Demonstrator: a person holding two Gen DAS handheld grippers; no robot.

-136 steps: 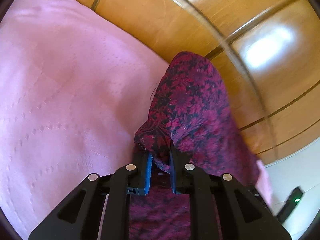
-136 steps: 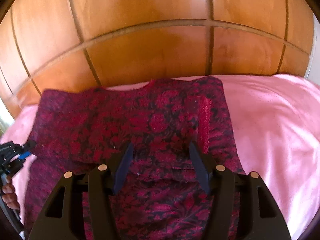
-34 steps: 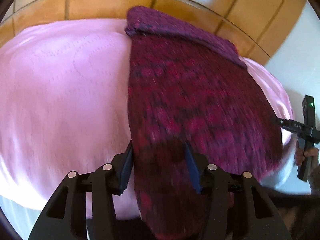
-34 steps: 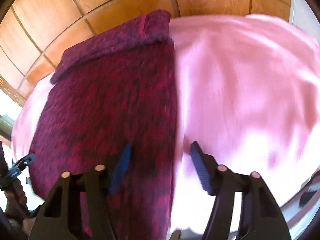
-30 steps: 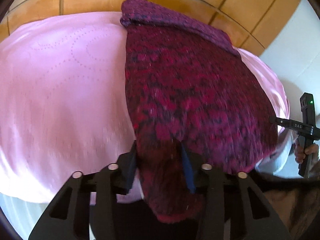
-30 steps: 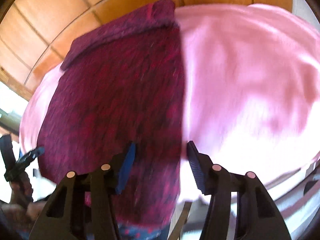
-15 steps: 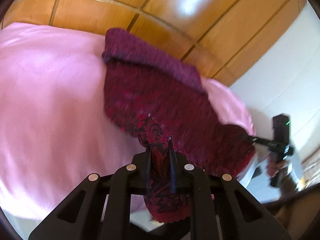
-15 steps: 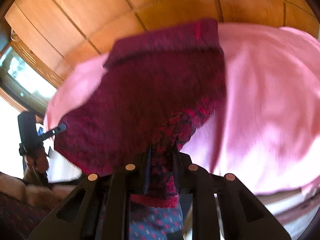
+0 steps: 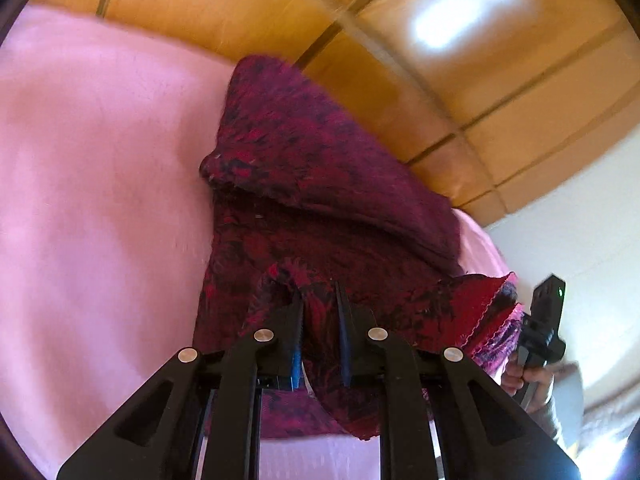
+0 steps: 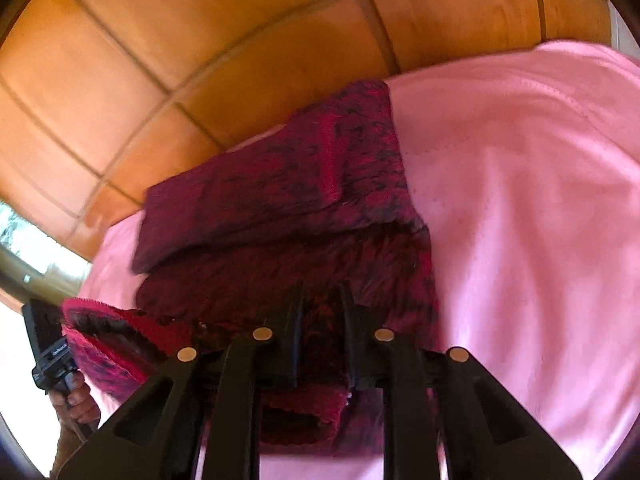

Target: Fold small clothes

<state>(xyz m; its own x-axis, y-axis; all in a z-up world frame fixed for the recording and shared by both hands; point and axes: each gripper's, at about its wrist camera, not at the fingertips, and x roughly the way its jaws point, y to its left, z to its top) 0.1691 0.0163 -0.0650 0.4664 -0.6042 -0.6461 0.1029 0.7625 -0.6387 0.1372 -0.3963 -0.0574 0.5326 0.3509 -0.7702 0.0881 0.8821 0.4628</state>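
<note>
A dark red floral knit garment lies on a pink bedspread, its far end folded back on itself. My left gripper is shut on the garment's near left hem corner and holds it raised over the body. In the right wrist view the garment shows the same folded far end. My right gripper is shut on the near right hem corner, raised too. The hem hangs slack between the two grippers.
A wooden panelled headboard stands behind the bed. The pink bedspread spreads wide on both sides of the garment. The other gripper and hand show at the right edge and at the left edge.
Both grippers closed on the near hem corners within the last second, lifted them and carried them forward toward the headboard. The garment's near half now rises over its far half.
</note>
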